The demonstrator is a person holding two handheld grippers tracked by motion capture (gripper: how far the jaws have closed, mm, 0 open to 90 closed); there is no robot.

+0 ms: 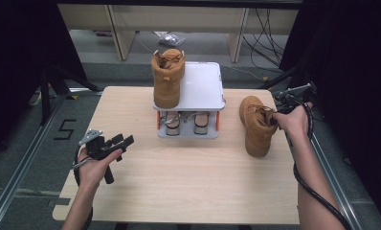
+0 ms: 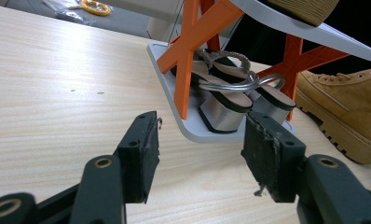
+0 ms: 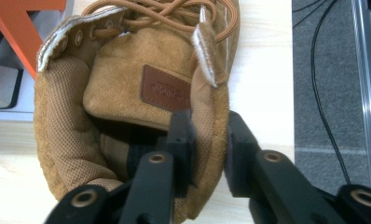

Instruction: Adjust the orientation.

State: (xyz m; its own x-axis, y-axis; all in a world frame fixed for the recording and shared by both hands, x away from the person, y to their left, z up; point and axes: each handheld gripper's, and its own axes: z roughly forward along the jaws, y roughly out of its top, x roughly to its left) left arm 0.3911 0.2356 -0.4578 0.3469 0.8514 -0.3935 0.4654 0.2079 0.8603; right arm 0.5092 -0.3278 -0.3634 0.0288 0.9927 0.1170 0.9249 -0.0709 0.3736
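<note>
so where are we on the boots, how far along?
About halfway, by the look of it. Done: one boot already stands on the rack's top shelf. In hand: the right claw is clamped on the collar of the second boot, which is on the table right of the rack. Left: getting it up beside the first. The left claw hangs open, idle.

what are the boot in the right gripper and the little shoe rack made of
Boot: looks like tan suede, matte and napped, with a mesh-like lining and a leather-looking tongue patch. Rack: smooth grey shelves, probably plastic or painted board, on glossy orange crossed supports, likely plastic.
</note>
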